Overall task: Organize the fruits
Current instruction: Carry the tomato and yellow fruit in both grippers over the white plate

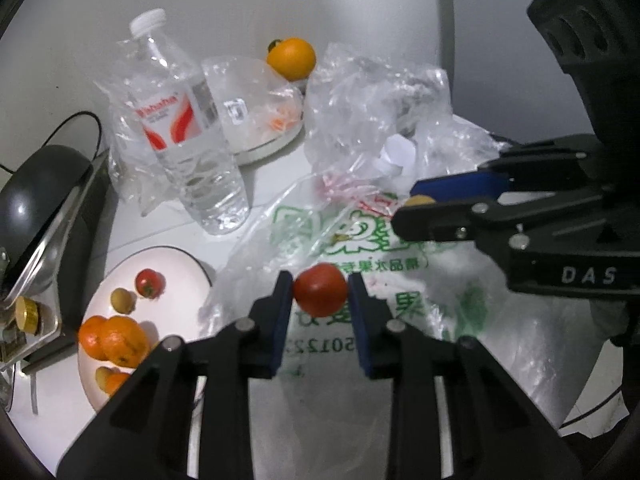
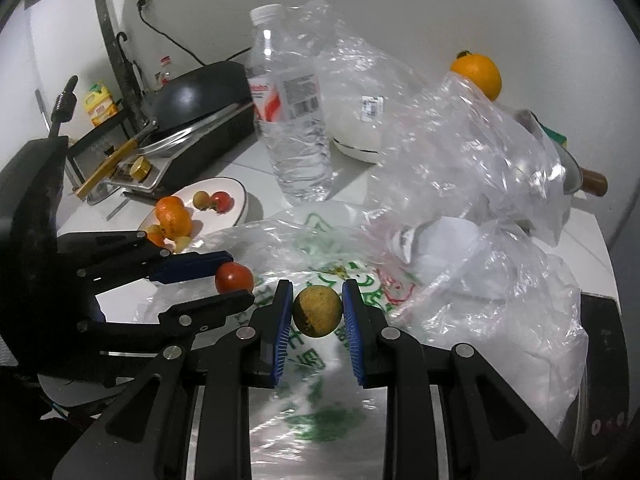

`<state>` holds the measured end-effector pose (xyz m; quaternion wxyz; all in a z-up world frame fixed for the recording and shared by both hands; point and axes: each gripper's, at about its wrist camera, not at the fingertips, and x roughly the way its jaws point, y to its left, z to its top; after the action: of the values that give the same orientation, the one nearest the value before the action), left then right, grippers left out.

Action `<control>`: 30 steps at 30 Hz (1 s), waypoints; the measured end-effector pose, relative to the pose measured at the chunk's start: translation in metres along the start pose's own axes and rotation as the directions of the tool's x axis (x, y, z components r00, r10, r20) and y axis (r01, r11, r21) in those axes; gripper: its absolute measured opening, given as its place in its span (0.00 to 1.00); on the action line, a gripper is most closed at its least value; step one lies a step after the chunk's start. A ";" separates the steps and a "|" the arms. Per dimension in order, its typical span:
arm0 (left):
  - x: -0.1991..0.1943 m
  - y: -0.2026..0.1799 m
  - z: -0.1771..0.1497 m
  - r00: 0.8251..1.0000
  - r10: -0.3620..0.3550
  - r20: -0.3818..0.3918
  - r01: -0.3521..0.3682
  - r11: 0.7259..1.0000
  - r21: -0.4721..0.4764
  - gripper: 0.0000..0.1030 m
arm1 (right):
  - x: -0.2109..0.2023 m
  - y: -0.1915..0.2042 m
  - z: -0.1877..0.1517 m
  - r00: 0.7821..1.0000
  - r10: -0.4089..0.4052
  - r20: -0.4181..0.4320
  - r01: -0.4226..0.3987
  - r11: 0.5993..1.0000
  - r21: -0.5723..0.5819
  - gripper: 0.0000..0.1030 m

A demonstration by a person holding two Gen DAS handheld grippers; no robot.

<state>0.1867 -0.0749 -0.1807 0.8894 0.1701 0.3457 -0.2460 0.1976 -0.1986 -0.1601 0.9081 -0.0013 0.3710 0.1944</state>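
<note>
My left gripper (image 1: 320, 290) is shut on a red tomato (image 1: 320, 289), held above a printed plastic bag (image 1: 360, 256). My right gripper (image 2: 317, 310) is shut on a small yellow-brown round fruit (image 2: 317, 310) over the same bag (image 2: 320, 360). In the left wrist view the right gripper (image 1: 412, 208) shows at the right with the yellow fruit (image 1: 419, 201) between its pads. In the right wrist view the left gripper (image 2: 236, 276) shows at the left holding the tomato (image 2: 234, 277). A white plate (image 1: 176, 260) at the left holds oranges (image 1: 114, 338), a tomato (image 1: 149, 283) and small yellow fruits (image 1: 122, 300).
A clear water bottle (image 1: 188, 128) stands behind the plate (image 2: 236, 188). Crumpled clear bags (image 1: 376, 108) lie at the back, one over a white bowl (image 1: 272, 144). An orange (image 1: 291, 58) sits at the back. A black wok (image 1: 36, 188) and stove are at the left.
</note>
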 end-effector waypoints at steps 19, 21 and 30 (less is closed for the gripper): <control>-0.058 0.071 -0.023 0.992 0.098 0.081 -0.090 0.992 -0.092 0.28 | 0.009 0.056 0.030 1.000 0.001 0.005 0.000 0.996 -0.090 0.26; -0.056 0.079 -0.028 0.991 0.108 0.073 -0.100 0.989 -0.105 0.28 | 0.011 0.061 0.032 1.000 0.004 0.001 -0.004 0.995 -0.099 0.26; -0.041 0.090 -0.042 0.991 0.126 0.045 -0.121 0.988 -0.094 0.28 | 0.025 0.078 0.043 1.000 0.010 -0.013 -0.011 0.992 -0.129 0.26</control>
<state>0.1882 0.0319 -0.1699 0.9183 0.1439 0.3227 -0.1787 0.2153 -0.1112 -0.1345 0.9028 -0.0592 0.3632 0.2227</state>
